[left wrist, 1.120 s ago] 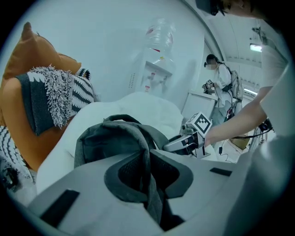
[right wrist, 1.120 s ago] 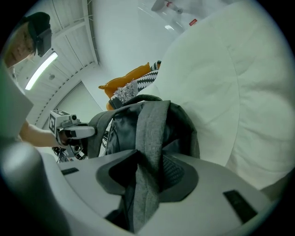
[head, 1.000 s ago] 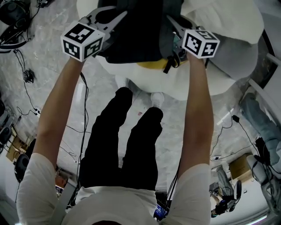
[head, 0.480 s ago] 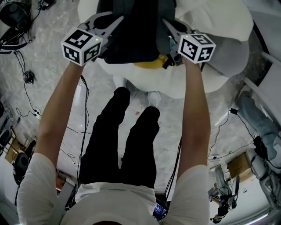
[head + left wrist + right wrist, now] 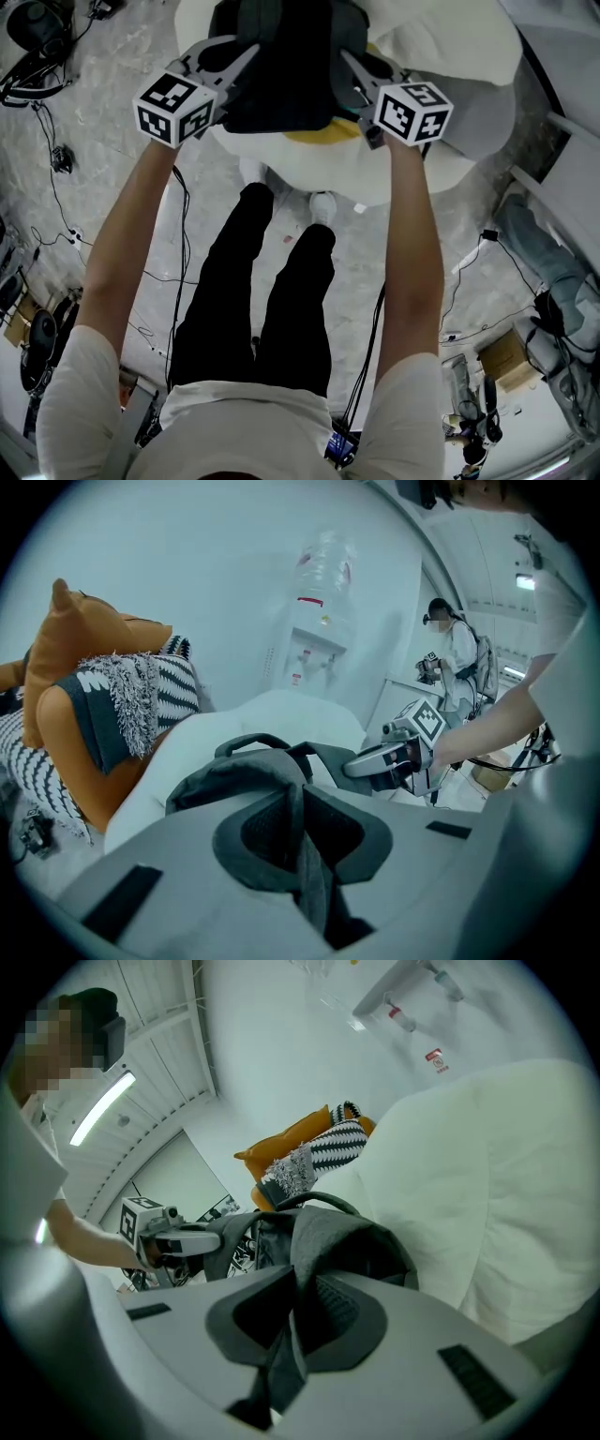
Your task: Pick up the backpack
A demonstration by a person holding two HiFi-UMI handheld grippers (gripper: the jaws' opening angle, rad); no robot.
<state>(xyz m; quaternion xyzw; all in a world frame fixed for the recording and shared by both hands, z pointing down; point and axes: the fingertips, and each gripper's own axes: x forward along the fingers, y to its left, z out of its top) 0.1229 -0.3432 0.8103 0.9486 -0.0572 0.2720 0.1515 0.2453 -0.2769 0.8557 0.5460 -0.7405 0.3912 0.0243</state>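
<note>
**Ana:** What is the room like?

**Ben:** The floor (image 5: 103, 112) is grey and shiny like stone, with black cables (image 5: 61, 161) lying on it. A big white beanbag (image 5: 450, 56) sits on the floor. In the left gripper view, an orange fox toy (image 5: 70, 644) with a stripy scarf leans beside the beanbag. A water cooler (image 5: 309, 649) stands by the white wall.

**Ana:** Where is the backpack?

**Ben:** The dark backpack (image 5: 281, 70) is over the beanbag, between the two grippers. The left gripper (image 5: 246, 52) has its jaws shut tight on one grey strap (image 5: 300, 855). The right gripper (image 5: 352, 67) has jaws that have just been closing, and they pinch the other strap (image 5: 291, 1326).

**Ana:** What can't you see well?

**Ben:** The top of the backpack is cut off in the head view. I cannot tell if its bottom touches the beanbag. Something yellow (image 5: 323, 134) peeks out under it, but I cannot tell what it is.
</note>
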